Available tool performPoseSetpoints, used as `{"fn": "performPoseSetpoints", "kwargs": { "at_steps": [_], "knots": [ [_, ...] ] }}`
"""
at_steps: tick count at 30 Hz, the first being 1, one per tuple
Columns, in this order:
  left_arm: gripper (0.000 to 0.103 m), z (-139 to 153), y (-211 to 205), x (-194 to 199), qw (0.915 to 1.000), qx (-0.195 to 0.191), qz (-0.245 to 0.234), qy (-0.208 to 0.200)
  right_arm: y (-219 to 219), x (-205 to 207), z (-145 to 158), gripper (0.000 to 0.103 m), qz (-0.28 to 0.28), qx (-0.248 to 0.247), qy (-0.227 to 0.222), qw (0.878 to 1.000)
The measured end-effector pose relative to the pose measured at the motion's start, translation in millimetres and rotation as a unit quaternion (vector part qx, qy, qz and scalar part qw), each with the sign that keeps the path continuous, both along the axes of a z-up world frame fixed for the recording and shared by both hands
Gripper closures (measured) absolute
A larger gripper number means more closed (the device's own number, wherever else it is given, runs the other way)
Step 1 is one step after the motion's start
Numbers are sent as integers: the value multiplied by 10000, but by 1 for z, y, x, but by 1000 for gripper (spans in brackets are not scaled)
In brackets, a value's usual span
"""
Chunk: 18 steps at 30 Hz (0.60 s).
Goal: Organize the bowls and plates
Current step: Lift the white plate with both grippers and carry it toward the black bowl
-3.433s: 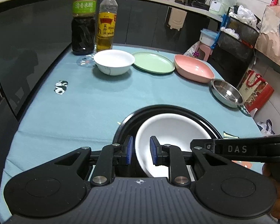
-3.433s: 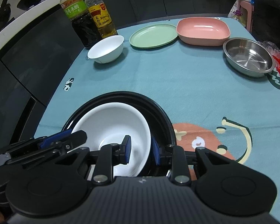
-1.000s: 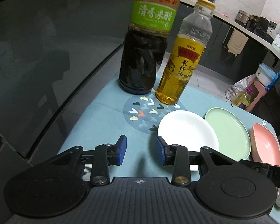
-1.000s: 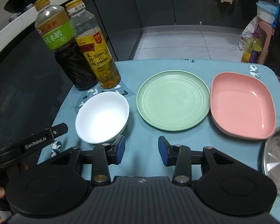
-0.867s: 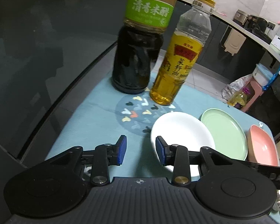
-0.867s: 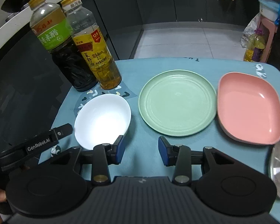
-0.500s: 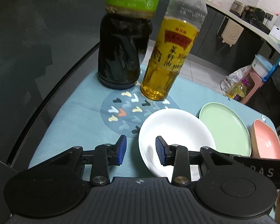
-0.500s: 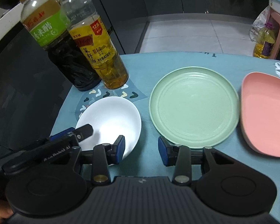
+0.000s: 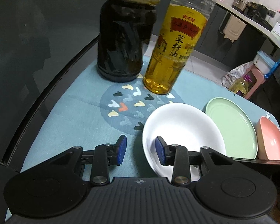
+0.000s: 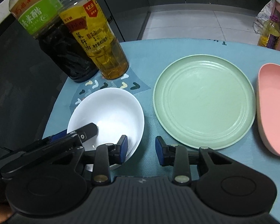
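A small white bowl (image 9: 183, 127) sits on the blue tablecloth, also in the right wrist view (image 10: 110, 112). My left gripper (image 9: 141, 150) is open and straddles the bowl's left rim, right finger inside the bowl, left finger outside. My right gripper (image 10: 141, 149) is open and straddles the bowl's right rim, left finger inside, right finger outside. A green plate (image 10: 204, 108) lies right of the bowl, also in the left wrist view (image 9: 233, 127). A pink dish (image 10: 274, 110) lies further right, seen too in the left wrist view (image 9: 270, 140).
A dark vinegar bottle (image 9: 126, 37) and a yellow oil bottle (image 9: 172, 52) stand just behind the bowl; both show in the right wrist view, vinegar (image 10: 56, 43), oil (image 10: 99, 43). A dark curved wall (image 9: 37, 37) borders the table's left edge.
Both grippers left the black tray with the white bowl, came forward to the small white bowl and lowered. Their open fingers now straddle its rim on both sides.
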<state>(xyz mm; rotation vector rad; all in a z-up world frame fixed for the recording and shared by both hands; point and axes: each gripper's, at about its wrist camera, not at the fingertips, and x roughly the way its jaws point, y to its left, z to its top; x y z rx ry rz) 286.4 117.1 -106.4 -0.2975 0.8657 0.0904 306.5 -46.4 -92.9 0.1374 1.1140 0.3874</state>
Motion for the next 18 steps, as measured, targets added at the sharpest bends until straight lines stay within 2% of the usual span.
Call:
{"fn": "performPoseSetpoints", "kwargs": {
  "at_steps": [1, 2, 5, 9, 18],
  "knots": [
    [80, 0, -1, 0, 10000, -9, -98, -13, 1, 0, 0, 84, 22, -12, -19, 10000],
    [86, -1, -2, -1, 9997, -51, -218, -29, 1, 0, 0, 90, 43, -8, -18, 10000],
    [89, 1, -8, -5, 9993, 4, -360, -42, 4, -1, 0, 101, 211, 66, -26, 9998],
    [89, 5, -14, -14, 9989, 108, -440, -85, 7, -11, 4, 101, 283, -145, -225, 9992],
    [89, 20, -19, -33, 9984, 105, -509, -242, -1, -28, 16, 100, 282, -60, -351, 9990]
  ]
}}
